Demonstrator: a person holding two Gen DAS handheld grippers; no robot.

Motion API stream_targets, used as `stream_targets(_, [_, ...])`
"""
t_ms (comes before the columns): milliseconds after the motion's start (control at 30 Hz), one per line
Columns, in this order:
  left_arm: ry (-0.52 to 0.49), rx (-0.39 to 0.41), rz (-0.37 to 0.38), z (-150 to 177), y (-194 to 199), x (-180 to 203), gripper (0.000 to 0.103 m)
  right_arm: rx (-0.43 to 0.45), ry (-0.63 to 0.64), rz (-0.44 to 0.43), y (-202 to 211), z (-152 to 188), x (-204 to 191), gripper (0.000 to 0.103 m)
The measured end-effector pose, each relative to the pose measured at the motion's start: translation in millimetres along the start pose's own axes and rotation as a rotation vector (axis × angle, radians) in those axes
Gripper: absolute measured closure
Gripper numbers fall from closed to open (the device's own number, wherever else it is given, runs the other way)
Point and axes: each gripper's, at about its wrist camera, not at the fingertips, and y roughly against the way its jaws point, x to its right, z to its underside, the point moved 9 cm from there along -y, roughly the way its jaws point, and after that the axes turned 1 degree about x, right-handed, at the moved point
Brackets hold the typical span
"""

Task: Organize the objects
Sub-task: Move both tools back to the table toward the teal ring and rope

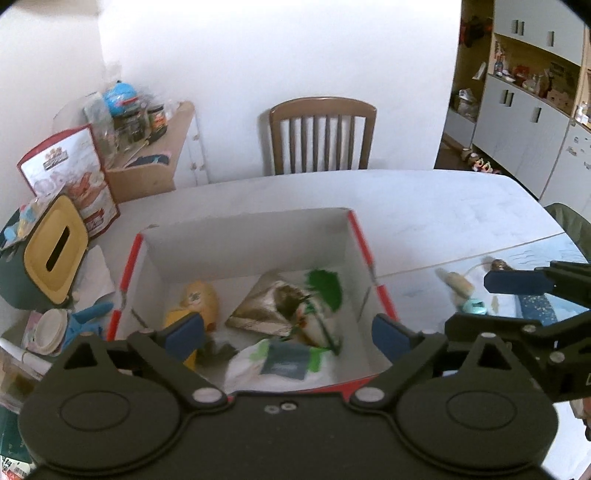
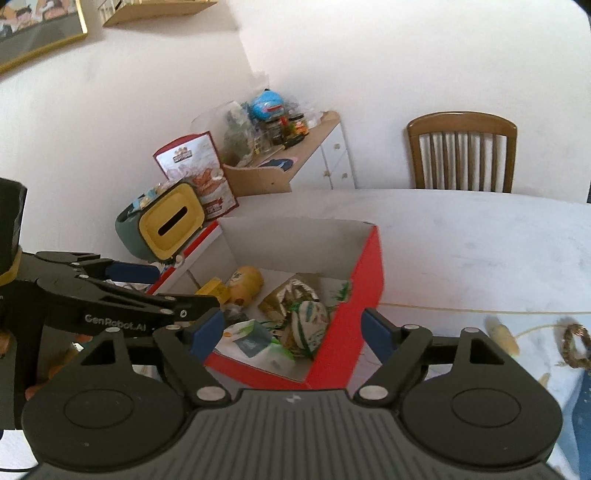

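The left gripper [image 1: 288, 332], seen in its own view at the lower centre of the frame, stands wide open with nothing between its blue-padded fingers, poised over the red-and-white open cardboard box [image 1: 354, 225] that fills the middle of the picture. Inside the box lie a yellow squeeze bottle [image 1: 201, 299], a crumpled silver-brown foil packet [image 1: 266, 306], a white pouch with green print [image 1: 284, 363] and a blurred green leafy item [image 1: 325, 286]. The right gripper [image 2: 293, 330] is likewise spread wide and empty in its own view, where the box [image 2: 369, 280] shows its red outer wall, a face the left view scarcely gives. The left view alone shows, at far right, grey-fronted cabinets with open shelves [image 1: 524, 107]; the right view alone shows a gold-framed picture [image 2: 37, 29] at upper left and a small woven brown wreath ring [image 2: 576, 345] on the pale blue cloth at right, beside a cream corn-like piece [image 2: 502, 336]. Both views take in the slatted wooden chair [image 1: 321, 136], the white table [image 1: 424, 206] and the yellow-lidded dark green tissue box [image 1: 55, 247] at left. On the left gripper's arm, in the right view, the words "GenRobot.AI" [image 2: 116, 320] can be read; the print on the red-bordered carton [image 1: 74, 170] behind the tissue box is too blurred to make out.
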Motion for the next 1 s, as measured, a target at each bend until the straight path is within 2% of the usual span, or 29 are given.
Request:
stream_targets(167, [-0.028,0.005,0.003,-3.0,-1.0,25.2,0.002,0.005,-0.021,0.004,17.5,2.7,21.5,0.017])
stream_targets(567, [-0.020,0.036,0.057,-8.2,-4.9,77.6,0.001,0.041,-0.045,0.033,61.7,11.9,78.2,0.010])
stream_targets(767, [-0.029,0.068,0.065,-12.8,-9.1,103.8,0.000,0.079,-0.077,0.088,84.3,13.2,121.8,0.005])
stream_targets(1000, [-0.039,0.064,0.068,-11.2,-25.3,136.8,0.000,0.114,-0.086,0.186,102.9,14.4,174.9,0.002])
